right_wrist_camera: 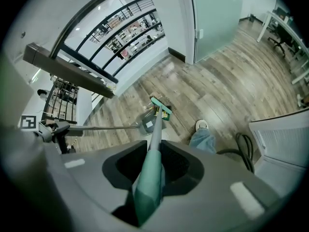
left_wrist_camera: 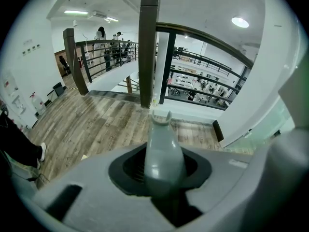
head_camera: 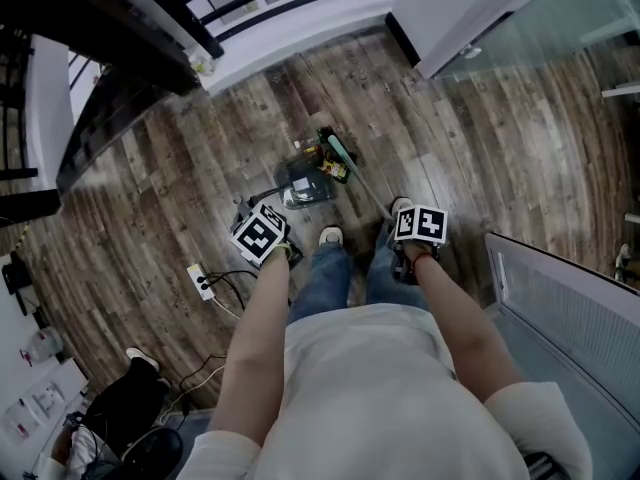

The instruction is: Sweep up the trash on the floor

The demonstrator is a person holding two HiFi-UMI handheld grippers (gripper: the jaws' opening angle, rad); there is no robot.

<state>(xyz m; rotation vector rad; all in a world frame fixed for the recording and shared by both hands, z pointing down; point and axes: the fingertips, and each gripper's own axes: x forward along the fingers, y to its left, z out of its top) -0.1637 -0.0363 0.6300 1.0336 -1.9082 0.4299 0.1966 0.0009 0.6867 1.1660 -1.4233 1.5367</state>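
Right gripper is clamped on the green broom handle; left gripper is closed round the grey dustpan handle. The trash, a few wrappers, lies against the broom head, just at the mouth of the dustpan, on the floor towards its railing edge. Assessment: trash is gathered; whether any sits in the pan cannot be told. Final push in and lifting away remain.

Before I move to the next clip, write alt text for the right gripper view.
The right gripper is shut on a green broom handle that runs down to the broom head beside a grey dustpan on the wood floor. The dustpan handle leads left to the left gripper.
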